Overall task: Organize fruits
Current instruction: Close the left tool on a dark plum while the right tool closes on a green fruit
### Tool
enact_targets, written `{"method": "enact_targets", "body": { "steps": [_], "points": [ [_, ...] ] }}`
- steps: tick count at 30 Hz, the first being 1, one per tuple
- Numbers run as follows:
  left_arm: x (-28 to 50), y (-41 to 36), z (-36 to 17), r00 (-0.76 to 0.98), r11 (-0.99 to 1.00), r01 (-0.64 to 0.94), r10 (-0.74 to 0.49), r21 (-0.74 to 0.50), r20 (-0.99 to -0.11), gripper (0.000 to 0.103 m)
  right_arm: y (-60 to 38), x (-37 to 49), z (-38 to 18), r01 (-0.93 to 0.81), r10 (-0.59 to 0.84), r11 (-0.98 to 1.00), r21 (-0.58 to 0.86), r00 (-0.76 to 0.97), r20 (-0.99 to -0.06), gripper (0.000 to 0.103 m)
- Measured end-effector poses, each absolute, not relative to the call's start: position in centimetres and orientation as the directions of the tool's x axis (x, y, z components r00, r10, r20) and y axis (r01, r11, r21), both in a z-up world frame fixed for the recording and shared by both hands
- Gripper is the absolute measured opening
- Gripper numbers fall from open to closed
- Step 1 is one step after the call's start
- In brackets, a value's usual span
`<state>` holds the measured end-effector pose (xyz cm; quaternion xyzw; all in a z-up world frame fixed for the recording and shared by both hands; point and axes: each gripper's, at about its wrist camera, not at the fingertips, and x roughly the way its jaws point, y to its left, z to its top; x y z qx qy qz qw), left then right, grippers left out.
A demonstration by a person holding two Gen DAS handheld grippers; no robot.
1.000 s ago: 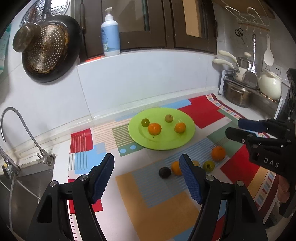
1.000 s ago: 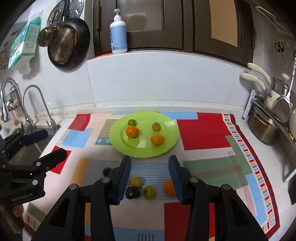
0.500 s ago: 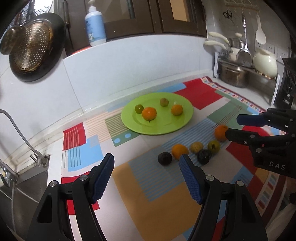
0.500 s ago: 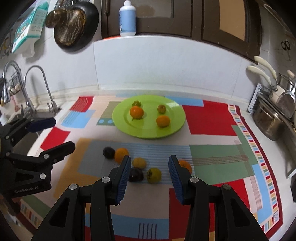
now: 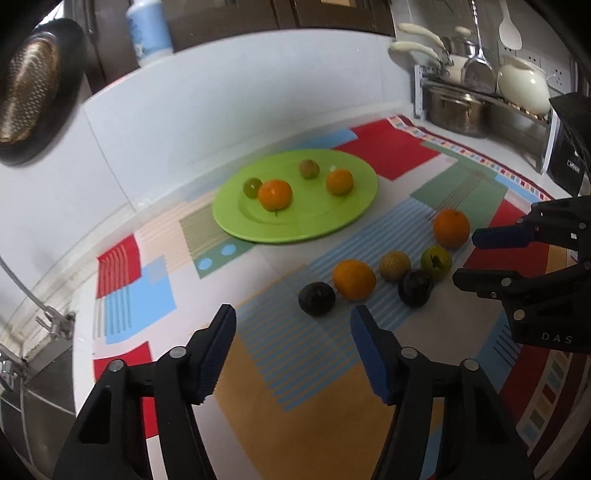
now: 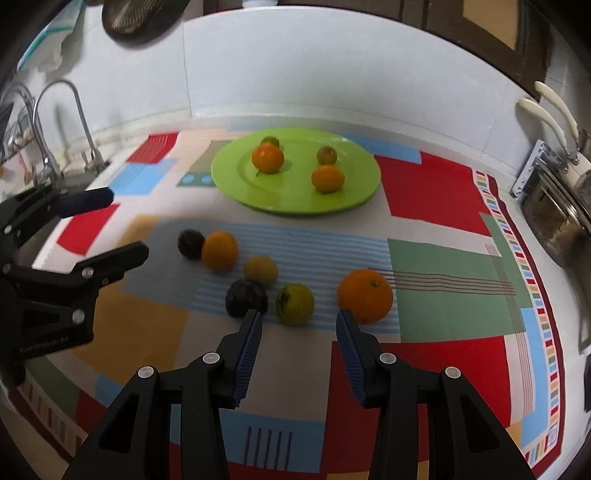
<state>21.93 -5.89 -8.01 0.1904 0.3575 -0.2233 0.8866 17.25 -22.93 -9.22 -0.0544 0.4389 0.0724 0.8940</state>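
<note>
A green plate (image 5: 229,218) (image 6: 354,192) holds two oranges, a green fruit and a brownish fruit. Several loose fruits lie on the patterned mat: a dark plum (image 5: 316,298) (image 6: 191,243), an orange (image 5: 353,278) (image 6: 219,250), a tan fruit (image 6: 260,270), a second dark plum (image 6: 246,297), a green fruit (image 6: 294,303) and a big orange (image 6: 365,295) (image 5: 451,228). My left gripper (image 5: 293,325) is open and empty, just short of the dark plum. My right gripper (image 6: 299,325) is open and empty, just short of the green fruit.
A sink with taps (image 6: 48,122) lies at the left. Pots and a rack (image 5: 465,103) stand at the right. A pan (image 5: 26,92) hangs on the wall and a soap bottle (image 5: 149,33) stands on the ledge.
Both grippers have come lower and closer to the loose fruits. Both stay open and empty. The fruits have not moved.
</note>
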Motion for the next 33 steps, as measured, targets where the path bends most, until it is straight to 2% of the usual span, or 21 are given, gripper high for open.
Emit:
{"method": "enact_targets", "body": {
  "steps": [13, 18, 20, 24, 27, 31, 33],
  "points": [
    [24.1, -7.1, -10.5, 0.580, 0.813, 0.564, -0.261, 0.149, -0.771, 0.054, -23.0, 19.1, -10.8, -0.232, 0.095, 0.972, -0.047, 0.564, -0.820, 0.043],
    [24.9, -7.4, -11.0, 0.561, 0.812, 0.569, -0.267, 0.130, -0.784, 0.048, -23.1, 19.7, -10.9, -0.234, 0.098, 0.971, -0.045, 0.563, -0.821, 0.042],
    [25.1, -7.5, -11.0, 0.557, 0.811, 0.571, -0.273, 0.123, -0.785, 0.042, -23.0, 19.8, -10.9, -0.239, 0.097, 0.970, -0.050, 0.566, -0.818, 0.042],
    [25.4, -7.7, -11.1, 0.553, 0.810, 0.575, -0.283, 0.113, -0.784, 0.040, -23.0, 20.1, -11.0, -0.240, 0.105, 0.970, -0.042, 0.567, -0.817, 0.041],
    [25.6, -7.8, -11.1, 0.547, 0.811, 0.576, -0.292, 0.101, -0.784, 0.036, -23.0, 20.3, -11.2, -0.237, 0.112, 0.971, -0.030, 0.562, -0.820, 0.039],
    [25.8, -7.8, -11.2, 0.531, 0.814, 0.577, -0.305, 0.074, -0.790, 0.029, -23.0, 20.5, -11.4, -0.237, 0.129, 0.971, -0.008, 0.554, -0.822, 0.031],
    [25.9, -7.8, -11.2, 0.532, 0.816, 0.574, -0.308, 0.069, -0.789, 0.029, -23.0, 20.4, -11.4, -0.237, 0.132, 0.971, -0.004, 0.555, -0.821, 0.030]
  ]
}}
